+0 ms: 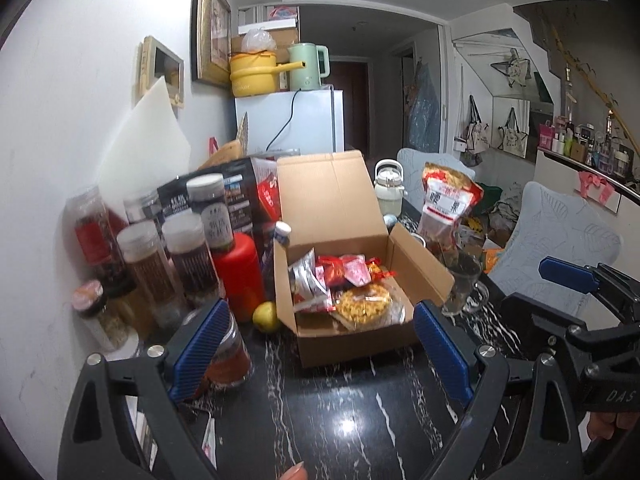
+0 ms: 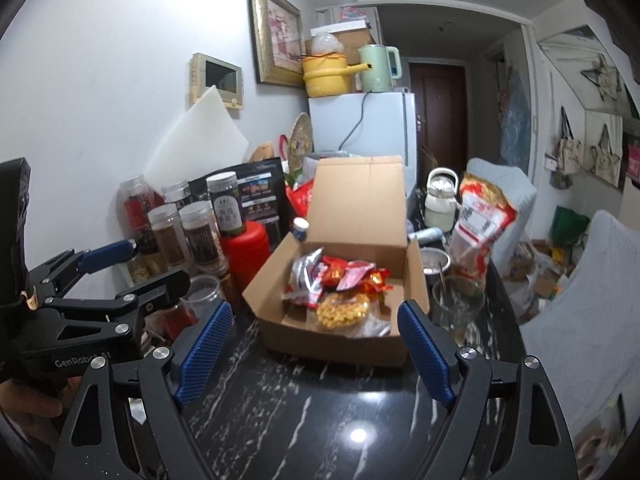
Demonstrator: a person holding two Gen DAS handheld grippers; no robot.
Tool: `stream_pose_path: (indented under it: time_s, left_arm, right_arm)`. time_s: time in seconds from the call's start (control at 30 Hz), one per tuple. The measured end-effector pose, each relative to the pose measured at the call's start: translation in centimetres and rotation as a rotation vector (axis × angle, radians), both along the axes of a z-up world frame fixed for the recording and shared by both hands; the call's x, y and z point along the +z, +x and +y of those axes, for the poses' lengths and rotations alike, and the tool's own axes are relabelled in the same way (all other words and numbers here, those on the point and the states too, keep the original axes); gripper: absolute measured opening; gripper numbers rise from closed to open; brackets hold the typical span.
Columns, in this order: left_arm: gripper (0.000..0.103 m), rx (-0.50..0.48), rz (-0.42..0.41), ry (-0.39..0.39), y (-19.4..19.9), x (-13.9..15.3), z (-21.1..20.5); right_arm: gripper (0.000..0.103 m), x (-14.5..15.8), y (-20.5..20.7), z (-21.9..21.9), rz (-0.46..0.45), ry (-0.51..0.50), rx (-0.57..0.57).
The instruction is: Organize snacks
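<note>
Both tools are spread wide and hold nothing: the left gripper (image 1: 320, 350) and right gripper (image 2: 316, 350) hang over the near edge of the black marble table (image 2: 320, 412), facing the open cardboard box (image 2: 340, 332). It already holds the snack packets (image 2: 336, 276), probably so they stay gathered. "GenRobot.AI" marks one tool; the jar (image 2: 228, 210) labels blur.

**A lived-in home dining corner**

A private flat is indicated. A small white fridge (image 2: 364, 128) is seen well beyond the fingers, with a yellow pot (image 2: 326, 74) and a green kettle (image 2: 376, 68) set on top. A gilt-framed picture (image 2: 276, 34) is hung on the wall to the left. Tote bags (image 1: 494, 134) are hung under a staircase to the right. Food jars (image 2: 180, 232) are crowded on the black marbled desk (image 2: 320, 420) ahead-left of the fingers.
</note>
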State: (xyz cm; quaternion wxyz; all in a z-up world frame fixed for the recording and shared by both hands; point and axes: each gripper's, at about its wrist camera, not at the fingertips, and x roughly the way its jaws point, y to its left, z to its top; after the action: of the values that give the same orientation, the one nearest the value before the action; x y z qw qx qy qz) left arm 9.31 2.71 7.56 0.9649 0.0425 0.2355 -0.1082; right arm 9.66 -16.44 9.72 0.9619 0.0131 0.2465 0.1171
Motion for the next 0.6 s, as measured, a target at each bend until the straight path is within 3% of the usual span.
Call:
stream_pose_path:
  time_s: [0.6]
  left_arm:
    - [0.094, 0.003, 0.084, -0.006, -0.8, -3.6, 0.3]
  right_arm:
    - [0.086, -3.3, -1.4, 0.7, 0.045, -0.010, -0.019]
